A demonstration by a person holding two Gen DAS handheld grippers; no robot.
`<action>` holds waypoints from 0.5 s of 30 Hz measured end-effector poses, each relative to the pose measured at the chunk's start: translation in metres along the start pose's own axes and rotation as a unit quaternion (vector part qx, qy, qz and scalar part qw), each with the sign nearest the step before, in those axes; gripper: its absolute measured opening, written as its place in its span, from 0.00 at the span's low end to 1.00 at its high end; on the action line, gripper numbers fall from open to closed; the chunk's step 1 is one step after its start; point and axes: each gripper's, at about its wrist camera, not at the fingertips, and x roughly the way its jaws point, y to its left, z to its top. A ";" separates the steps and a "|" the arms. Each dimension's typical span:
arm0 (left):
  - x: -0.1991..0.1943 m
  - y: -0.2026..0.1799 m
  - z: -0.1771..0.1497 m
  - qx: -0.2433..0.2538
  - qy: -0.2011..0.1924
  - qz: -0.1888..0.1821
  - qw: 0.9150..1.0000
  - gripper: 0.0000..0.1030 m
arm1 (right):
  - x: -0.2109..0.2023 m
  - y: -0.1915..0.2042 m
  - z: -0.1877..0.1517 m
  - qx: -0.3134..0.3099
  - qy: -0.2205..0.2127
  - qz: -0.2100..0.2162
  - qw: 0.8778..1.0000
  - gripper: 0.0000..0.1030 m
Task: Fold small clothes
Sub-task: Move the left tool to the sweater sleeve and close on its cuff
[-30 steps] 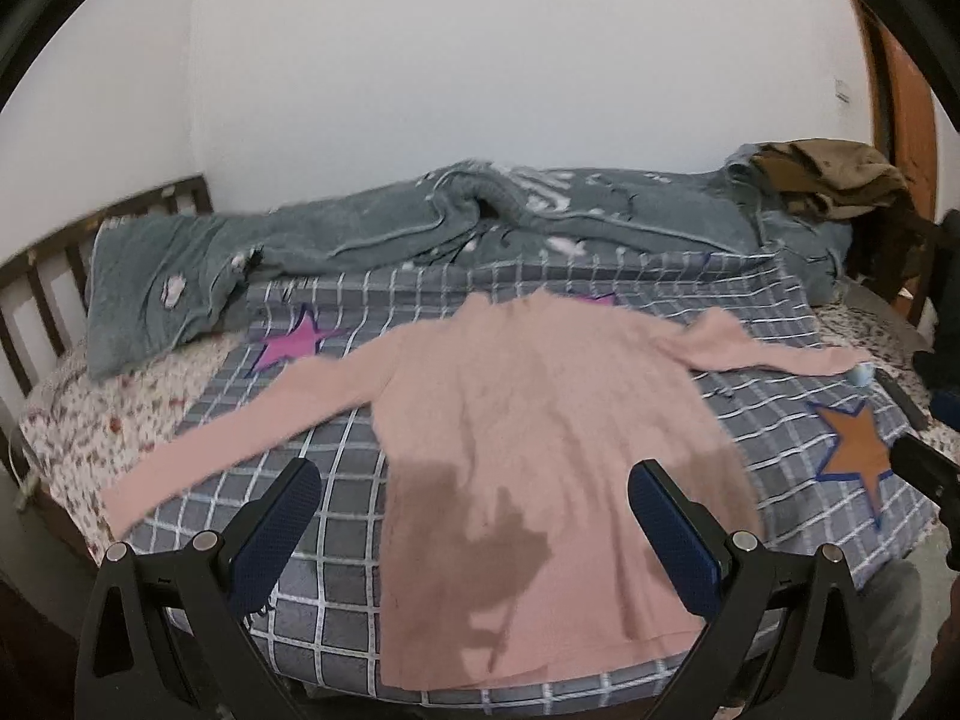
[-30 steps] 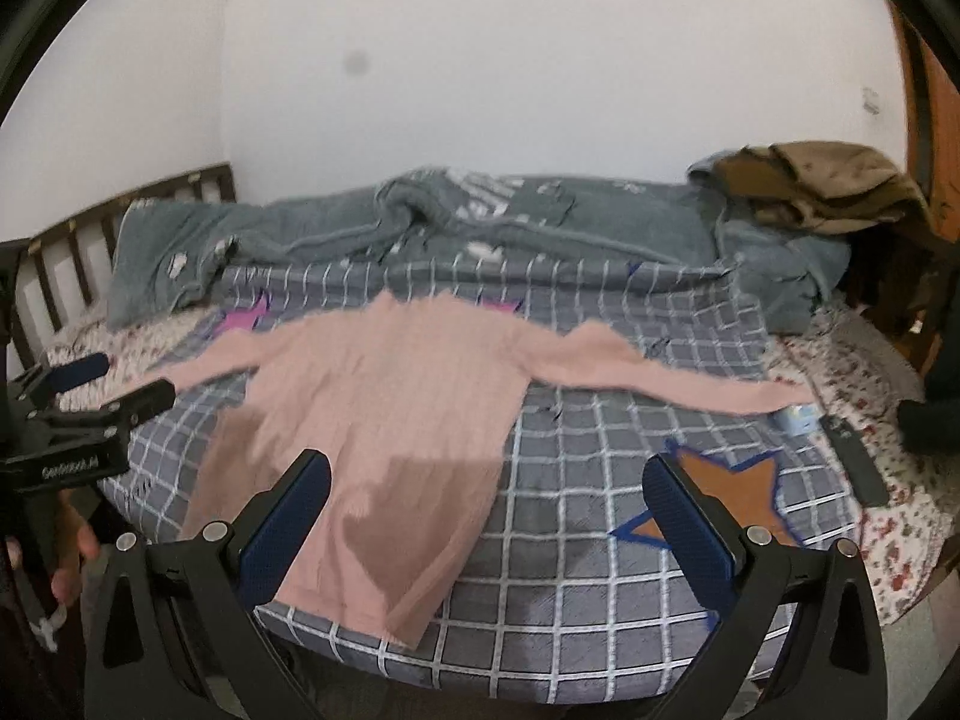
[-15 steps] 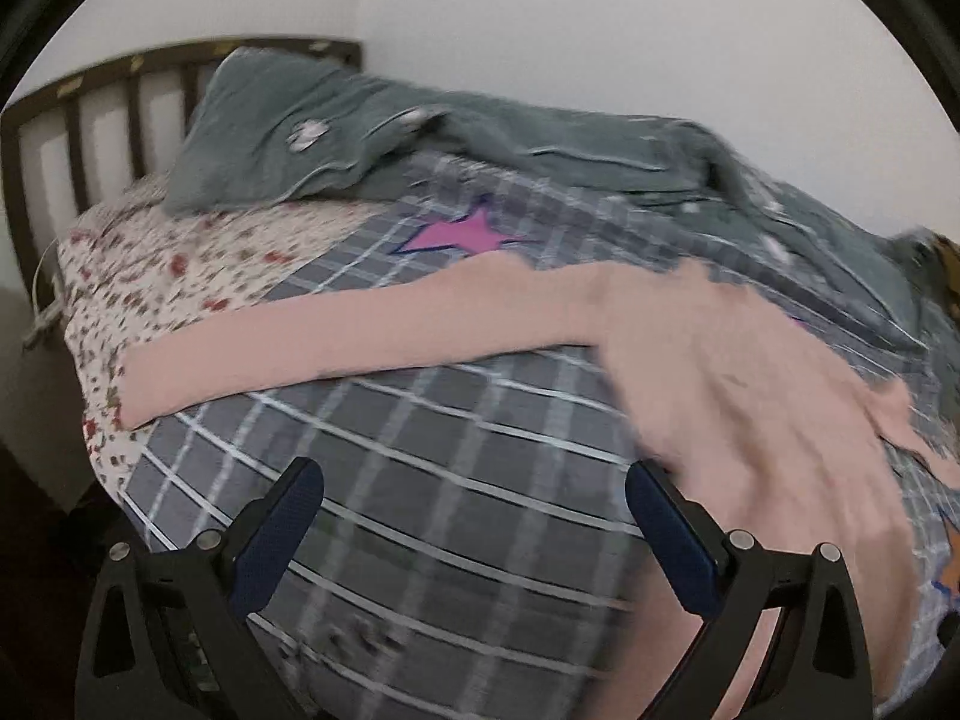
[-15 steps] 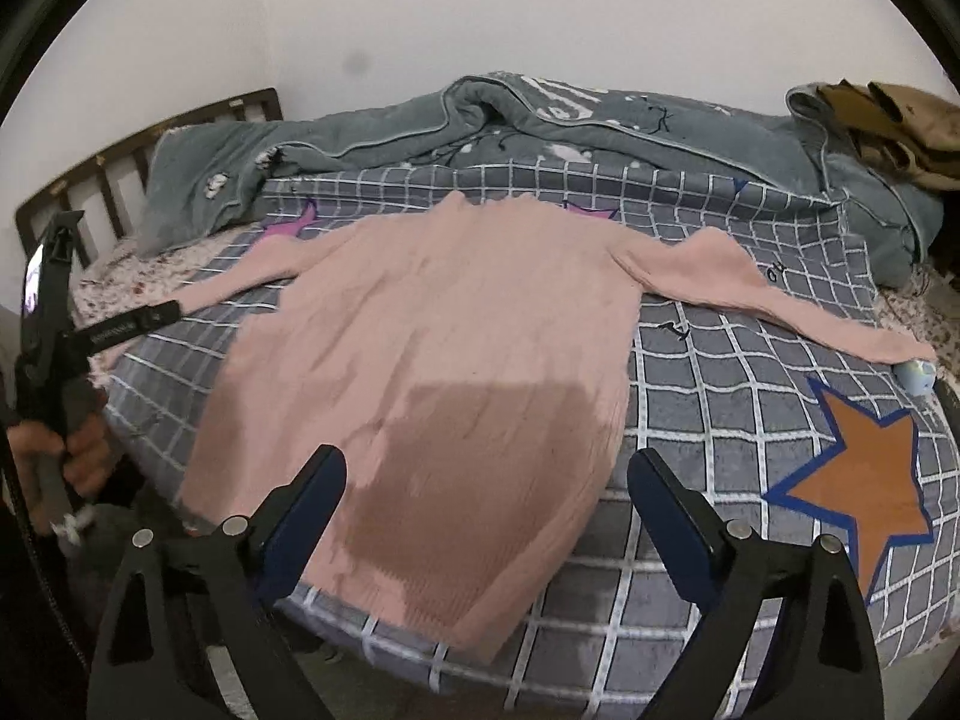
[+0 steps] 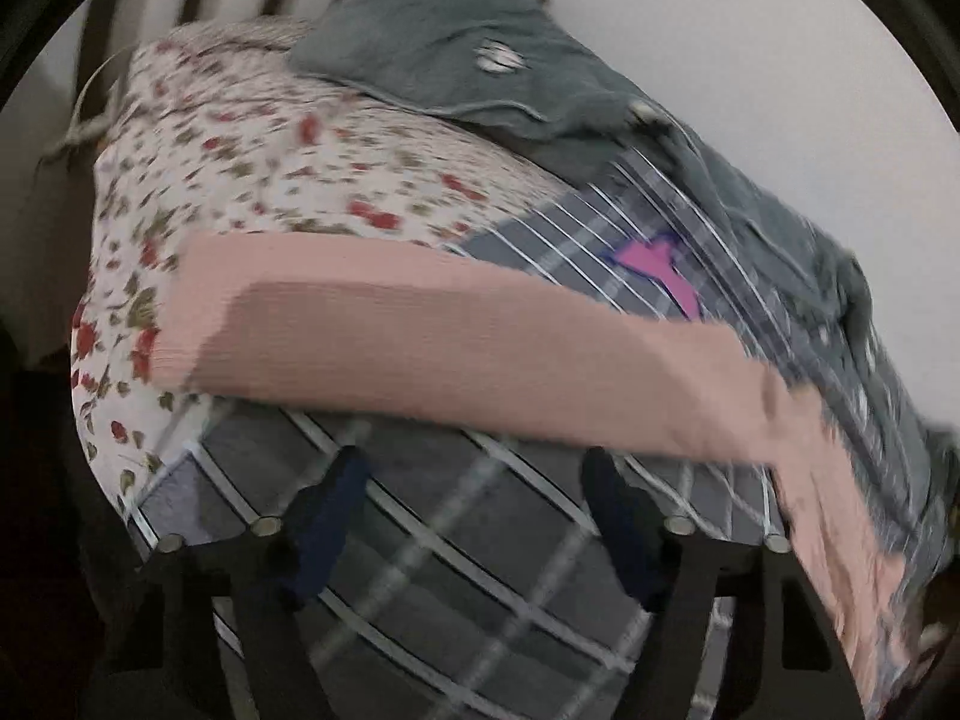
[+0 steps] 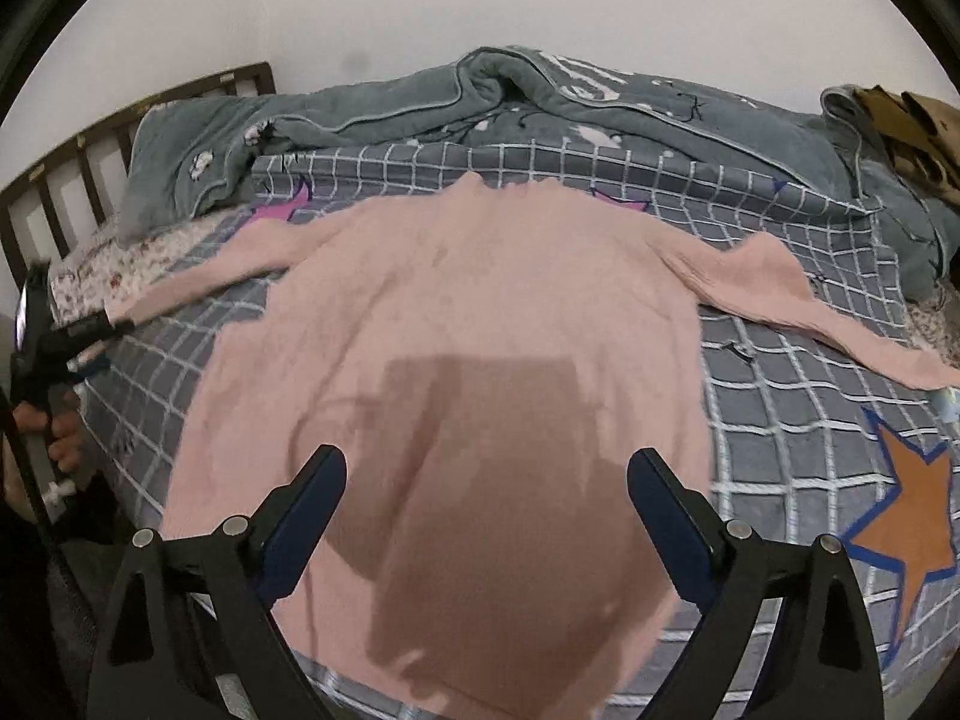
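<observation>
A pink sweater (image 6: 456, 324) lies flat on the bed (image 6: 798, 396). The left hand-held gripper (image 5: 474, 474) is closing near its sleeve (image 5: 420, 336), gripping nothing; the right hand-held gripper (image 6: 486, 468) hovers released over the hem.

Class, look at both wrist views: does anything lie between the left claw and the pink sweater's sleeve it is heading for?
Nothing visible does. Only bare checked blanket lies between the left claw, whose jaws are closing with nothing between them, and the sleeve of the pink sweater.
</observation>
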 end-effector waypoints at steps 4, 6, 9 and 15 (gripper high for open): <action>0.004 0.013 0.014 -0.025 -0.020 -0.012 0.999 0.64 | 0.009 0.009 0.003 -0.005 0.000 0.012 1.000 0.91; 0.009 0.019 0.021 -0.042 -0.018 -0.008 0.999 0.64 | 0.015 0.013 0.003 -0.017 0.003 0.011 1.000 0.91; 0.012 0.021 0.025 -0.057 -0.022 0.000 0.998 0.60 | 0.022 0.014 0.005 -0.031 0.006 0.013 0.999 0.91; 0.012 0.010 0.034 -0.041 -0.027 0.050 0.998 0.11 | 0.026 -0.003 0.016 -0.029 -0.007 0.024 0.999 0.91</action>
